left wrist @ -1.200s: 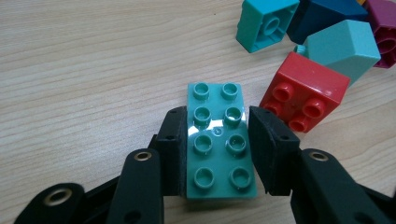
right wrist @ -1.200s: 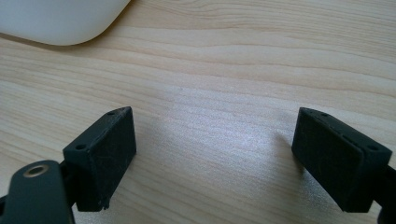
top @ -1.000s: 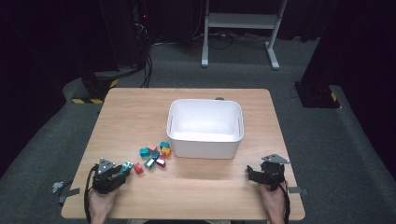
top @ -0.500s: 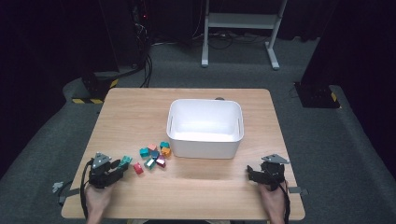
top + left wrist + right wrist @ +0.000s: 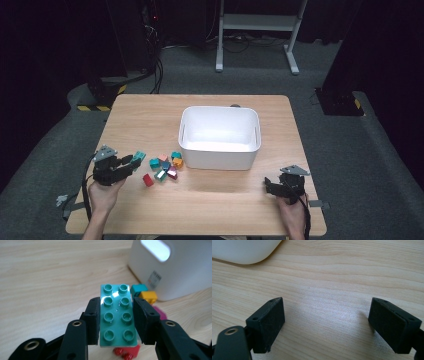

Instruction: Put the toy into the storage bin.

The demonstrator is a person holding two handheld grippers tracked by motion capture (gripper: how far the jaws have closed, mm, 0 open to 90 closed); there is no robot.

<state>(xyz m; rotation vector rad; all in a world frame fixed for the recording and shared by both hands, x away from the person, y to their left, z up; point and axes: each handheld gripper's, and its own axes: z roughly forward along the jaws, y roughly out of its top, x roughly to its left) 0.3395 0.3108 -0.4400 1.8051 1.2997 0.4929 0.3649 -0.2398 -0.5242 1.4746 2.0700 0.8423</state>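
Note:
A teal two-by-four studded brick is clamped lengthwise between the black pads of my left gripper, studs up and lifted off the wood. In the high view the left gripper hovers at the table's left front, with the teal brick at its tips, just left of a pile of small coloured bricks. My right gripper rests low at the right front. Its jaws stand wide apart over bare wood, nothing between them.
A white plastic bin stands mid-table behind the pile; its wall and corner show in the gripper views. An orange brick, a magenta one and a red one lie under the left gripper. Dark floor surrounds the wooden table.
My left gripper has risen off the table with the teal brick in it, moving slightly toward the table's far side. The right gripper has stayed put.

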